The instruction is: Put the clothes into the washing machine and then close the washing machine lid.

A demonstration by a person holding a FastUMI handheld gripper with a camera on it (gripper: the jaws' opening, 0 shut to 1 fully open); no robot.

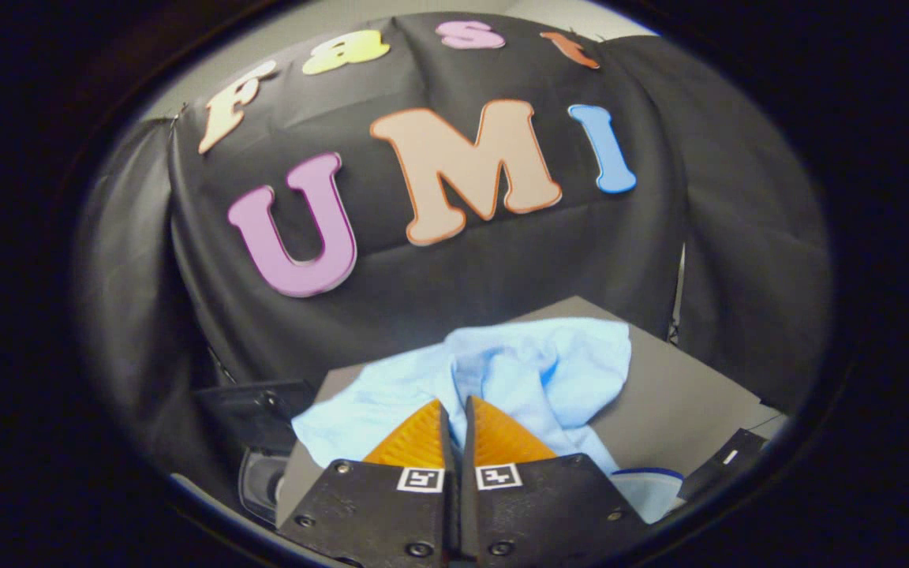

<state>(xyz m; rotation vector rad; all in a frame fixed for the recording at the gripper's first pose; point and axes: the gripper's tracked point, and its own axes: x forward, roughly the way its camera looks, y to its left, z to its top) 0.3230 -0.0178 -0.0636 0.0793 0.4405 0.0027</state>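
A light blue garment (502, 371) lies crumpled on a grey surface (675, 402), bunched into soft folds that rise just ahead of the gripper (454, 410). Part of the cloth spreads away to the left toward the surface's edge, and another part trails back along the right side of the gripper, where a white piece with a dark blue trim (648, 483) shows — whether it belongs to the same garment I cannot tell.

The jaws are clenched: the two orange ribbed fingers (415, 438) stand with only a thin dark slit between them, their tips pushed into the fabric. A fold of the blue cloth seems pinched at the tips, though the fabric hides the contact itself, so a firm hold cannot be confirmed.

Beyond the garment the grey surface runs back to the black cloth wall (502, 268). To the left of the surface, lower down, sits a dark object (257, 410) with a rounded, glossy part (261, 481) beneath it — too dim to identify. A small dark item (727, 459) with a white mark rests at the surface's right corner.
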